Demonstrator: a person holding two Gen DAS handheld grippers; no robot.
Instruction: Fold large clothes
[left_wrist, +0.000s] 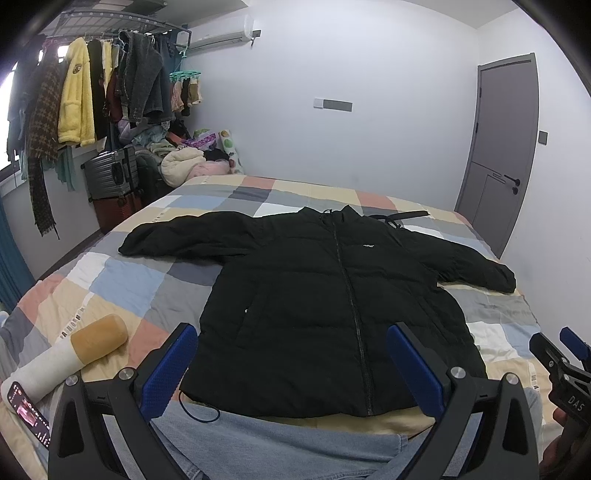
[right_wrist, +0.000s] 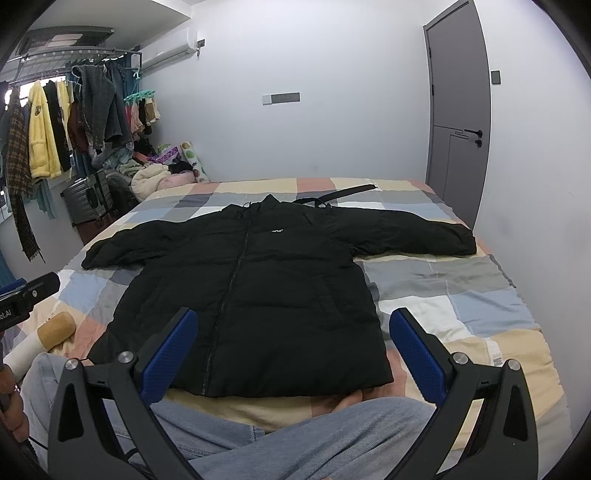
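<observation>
Two grippers, left gripper (left_wrist: 291, 363) and right gripper (right_wrist: 293, 349), hang spread and empty at six o'clock of the flat black jacket (left_wrist: 325, 295); folding seems unstarted, sleeves likely next.

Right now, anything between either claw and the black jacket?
Nothing visible. The black jacket lies flat and zipped on the checked quilt, sleeves spread. The left claw and right claw are open just short of its hem. The plush roll lies off to the left.

black puffer jacket (left_wrist: 314, 295) (right_wrist: 251, 295) | zipped, front up | flat on bed, sleeves spread sideways
</observation>
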